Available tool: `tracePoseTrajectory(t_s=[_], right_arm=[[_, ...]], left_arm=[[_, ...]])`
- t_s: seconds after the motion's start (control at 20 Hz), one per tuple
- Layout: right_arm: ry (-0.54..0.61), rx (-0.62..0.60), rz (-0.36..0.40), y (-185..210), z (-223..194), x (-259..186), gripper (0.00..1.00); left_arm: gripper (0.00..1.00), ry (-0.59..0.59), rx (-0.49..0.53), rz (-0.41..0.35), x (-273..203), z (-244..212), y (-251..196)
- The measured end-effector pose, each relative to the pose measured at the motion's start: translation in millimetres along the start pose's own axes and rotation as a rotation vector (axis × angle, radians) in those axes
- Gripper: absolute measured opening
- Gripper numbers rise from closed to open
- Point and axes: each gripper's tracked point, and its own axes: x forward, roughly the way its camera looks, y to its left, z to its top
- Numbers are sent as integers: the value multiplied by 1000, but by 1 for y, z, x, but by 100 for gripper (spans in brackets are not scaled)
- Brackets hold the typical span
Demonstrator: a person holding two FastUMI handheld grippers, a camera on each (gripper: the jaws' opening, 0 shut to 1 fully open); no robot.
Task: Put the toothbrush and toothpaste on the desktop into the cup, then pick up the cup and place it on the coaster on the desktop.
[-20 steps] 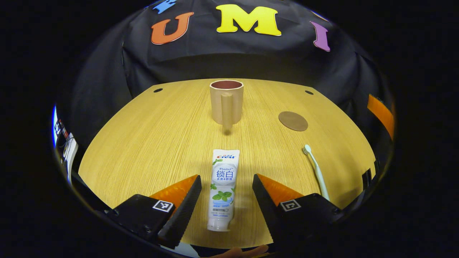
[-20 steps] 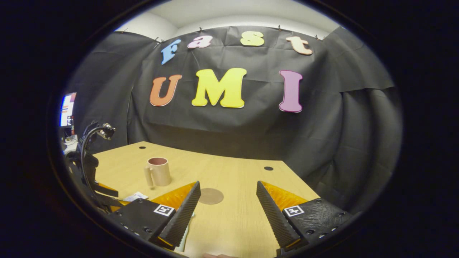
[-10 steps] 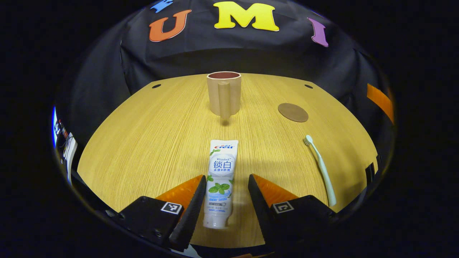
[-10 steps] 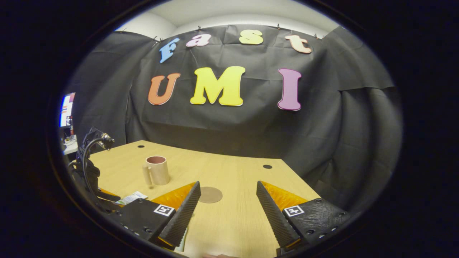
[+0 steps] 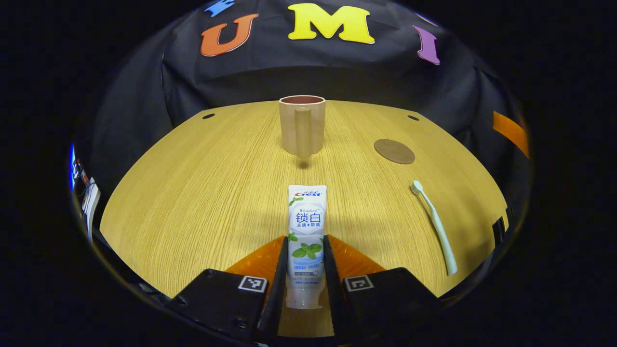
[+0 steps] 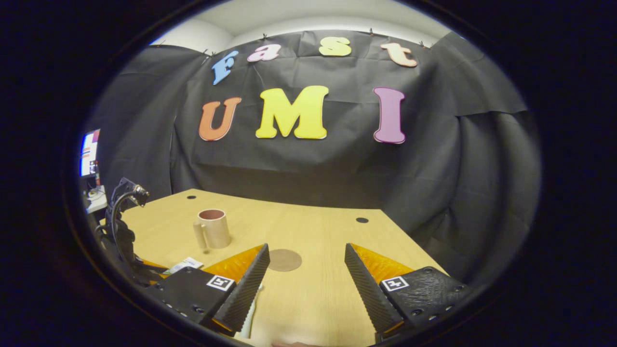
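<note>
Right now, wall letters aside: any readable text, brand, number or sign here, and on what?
Toothpaste tube, gripped by the left tool: printed label, not quoted here; fine print too small.
Square markers on left tool and right tool: patterns, no words.
Screen: too blurred.
Cup, coaster, toothbrush: no text.

One cup (image 5: 302, 124), one toothpaste (image 5: 306, 226), one toothbrush (image 5: 435, 225)
</note>
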Motion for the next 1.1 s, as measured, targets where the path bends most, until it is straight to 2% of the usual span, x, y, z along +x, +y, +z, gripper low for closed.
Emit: tracePoseTrajectory(t_s=[0.25, 0.3, 0.35, 0.4, 0.45, 0.55, 0.7, 0.9, 0.95, 1.1], right_arm=[[68, 14, 46, 17, -22, 10, 96], [94, 17, 55, 21, -32, 14, 96], [132, 21, 60, 24, -43, 18, 96], [177, 30, 71, 29, -56, 22, 95], [225, 40, 77, 32, -69, 26, 95], [307, 47, 85, 38, -95, 28, 95], [392, 46, 110, 54, -127, 27, 82], [482, 38, 182, 85, -157, 19, 77], [497, 35, 182, 87, -161, 18, 72], [506, 30, 156, 84, -164, 18, 51]], left_arm=[[42, -166, -30, 71, -27, 37, 13], [46, -207, -40, 88, -33, 49, 16], [42, -254, -49, 105, -42, 56, 20], [46, -308, -55, 118, -51, 66, 23], [42, -361, -62, 131, -62, 77, 27], [42, -459, -66, 150, -80, 94, 28], [42, -562, -63, 152, -101, 111, 28], [42, -607, -25, 139, -114, 118, 17], [42, -604, -18, 135, -113, 117, 15], [42, -575, -22, 122, -106, 111, 12]])
